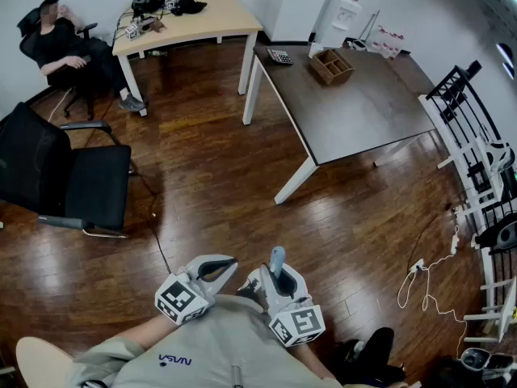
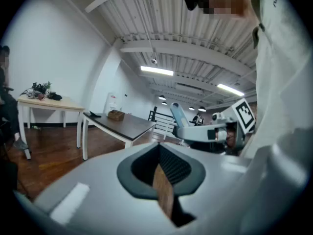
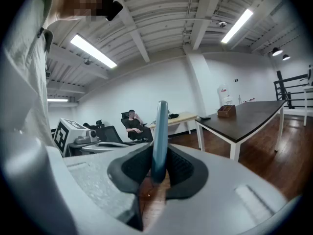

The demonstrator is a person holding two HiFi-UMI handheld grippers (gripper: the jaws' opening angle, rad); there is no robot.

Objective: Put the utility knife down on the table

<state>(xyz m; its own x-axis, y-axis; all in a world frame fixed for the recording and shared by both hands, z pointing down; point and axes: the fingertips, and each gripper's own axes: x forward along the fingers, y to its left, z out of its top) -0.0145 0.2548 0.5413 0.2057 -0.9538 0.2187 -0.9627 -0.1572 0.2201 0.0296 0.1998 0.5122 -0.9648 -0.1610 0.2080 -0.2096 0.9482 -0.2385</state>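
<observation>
Two obstacles stood at the far left: a black office chair (image 1: pixel 73 176) close to the walkway, and a seated person (image 1: pixel 60 43) well behind it beside a light wooden desk (image 1: pixel 190 18). Open wooden floor (image 1: pixel 210 176) ran from there to the dark table (image 1: pixel 363 107), whose near corner and white legs faced the grippers from well away. Most of its top was bare, with only a calculator (image 1: pixel 279 56) and a wooden organiser box (image 1: pixel 332 65) near the far edge. At the right, a black railing (image 1: pixel 464 111) and loose white cables (image 1: pixel 420 277) on the floor crowded that side.

Low in the head view, the left gripper (image 1: pixel 222 263) was held close to the person's chest. Its jaws stood a narrow slit apart, with nothing between them and floor showing through the gap. Just beside it, the right gripper (image 1: pixel 279 275) had its pads pressed on the lower end of the blue-grey utility knife (image 1: pixel 277 259). The knife stood upright between the fingers, its upper end rising clear above the fingertips, in the air and well short of the table.
</observation>
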